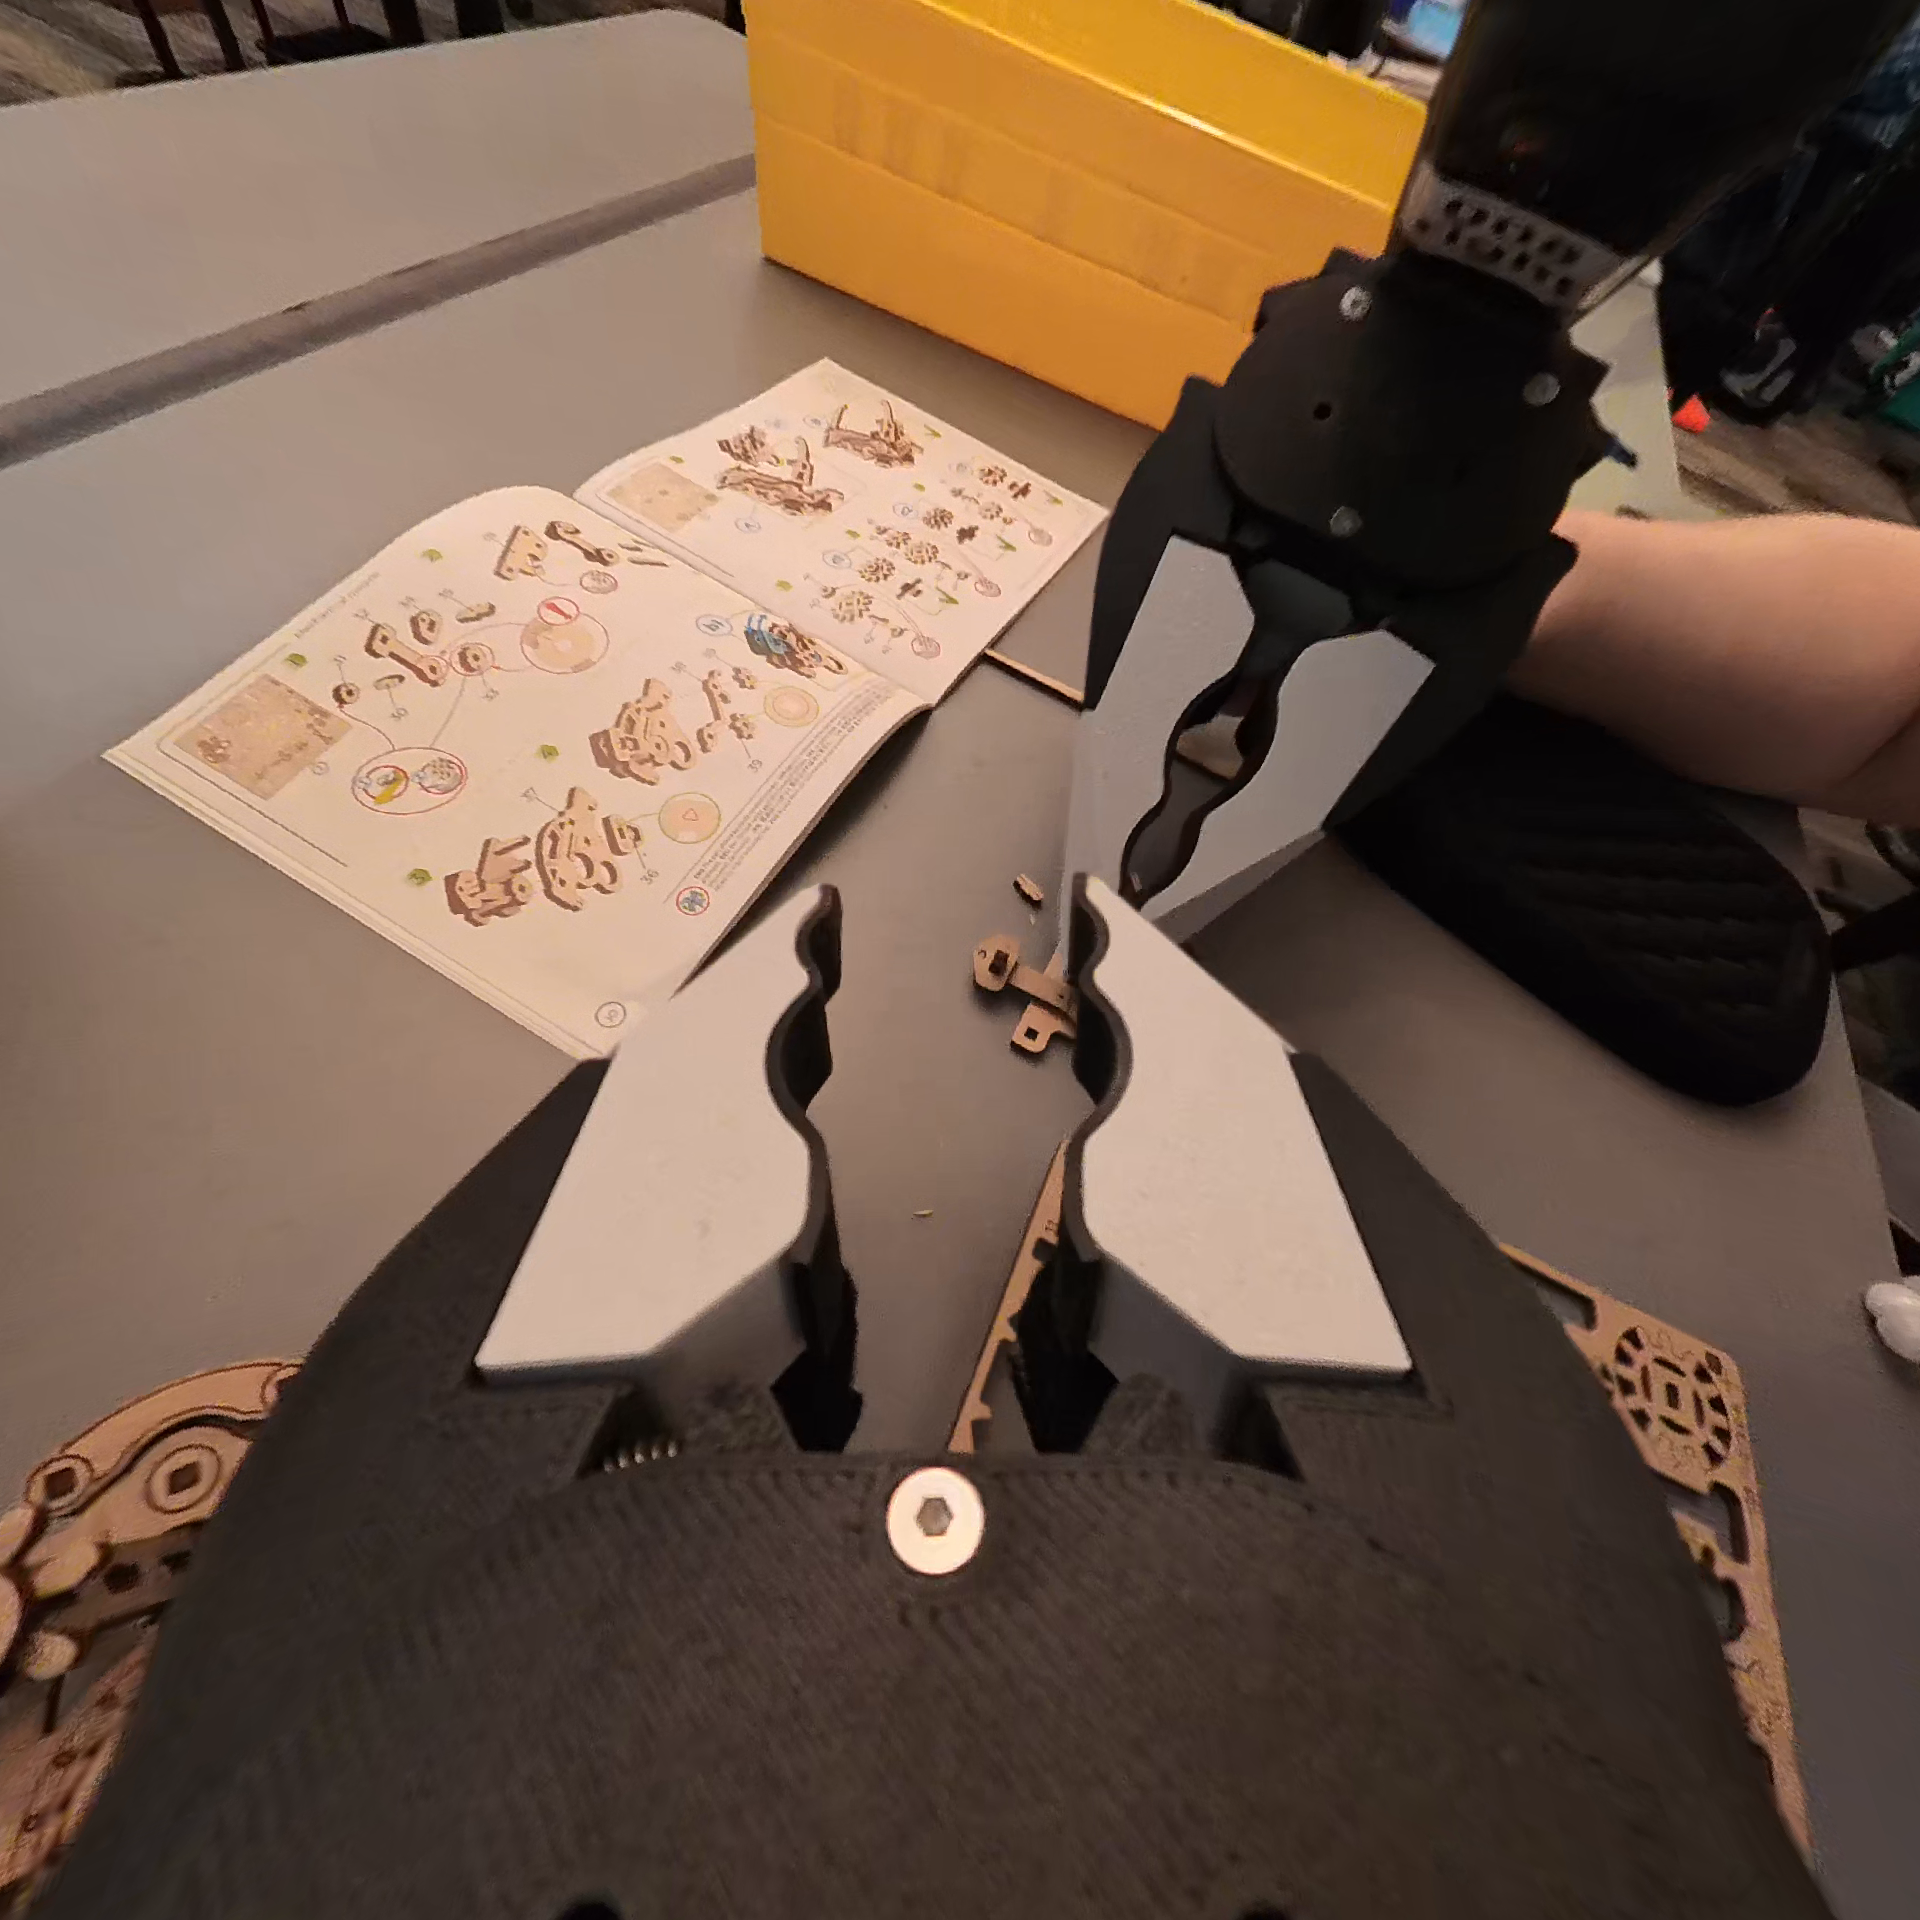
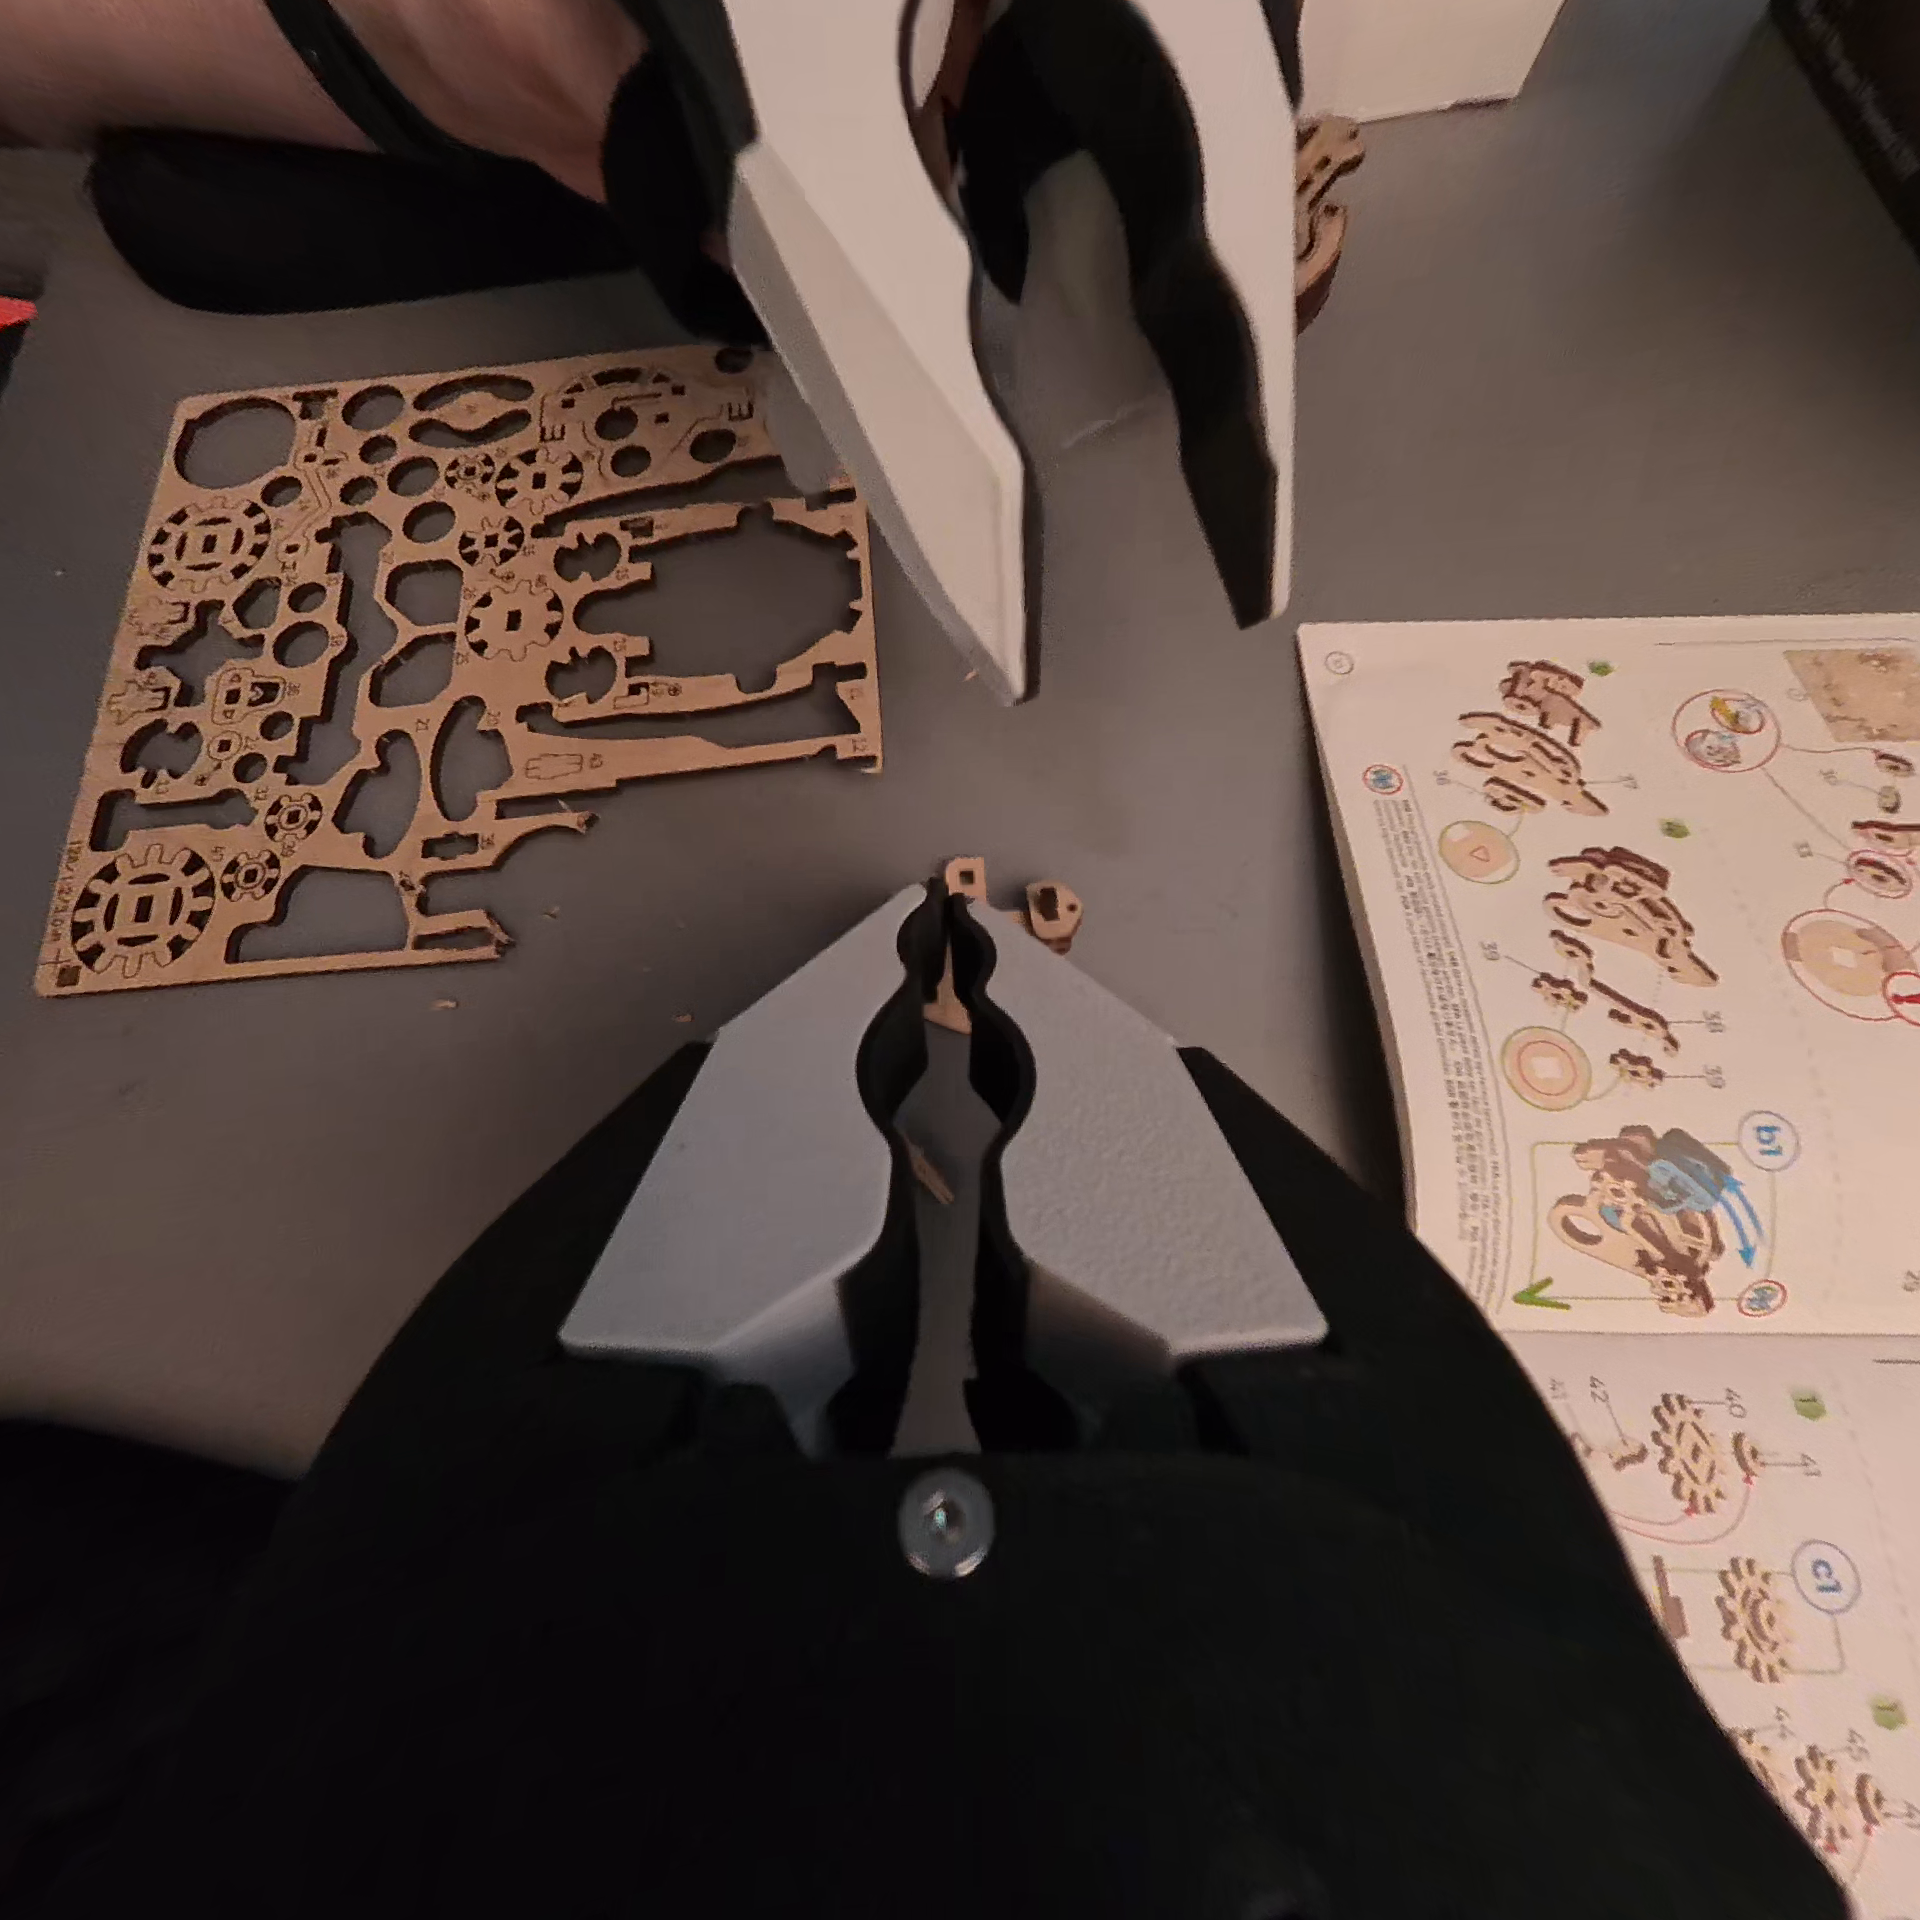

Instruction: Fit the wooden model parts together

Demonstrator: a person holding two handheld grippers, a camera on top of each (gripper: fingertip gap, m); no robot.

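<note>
Grey tabletop [image 2: 1143, 790] filled both views, with a yellow box [image 1: 1039, 187] at its far side in the left wrist view.

Nearest in the right wrist view, the right gripper [image 2: 948, 914] was closed on a thin wooden strip [image 2: 943, 1003]; the strip ran between the fingers and its square end came out just past the tips. I think it was pinched so near the tip so that this end stayed free to enter another part. Just beside the tips, to the right, a small wooden part [image 2: 1051, 914] lay on the table, probably put there as the next one to join. It was close to the strip, but whether they touched I could not tell.

Farther left lay the cut-out sheet [image 2: 457, 675], most holes already empty. The open manual [image 2: 1621, 987] lay to the right, within sight of the work, likely for checking the step.

Farthest, the left gripper [image 2: 1132, 644] hung above the table, jaws apart and empty. In its own view the loose parts [image 1: 1023, 982] lay on the table close against the right finger, not between the two fingers, so it looked ready to come in and take one
</note>
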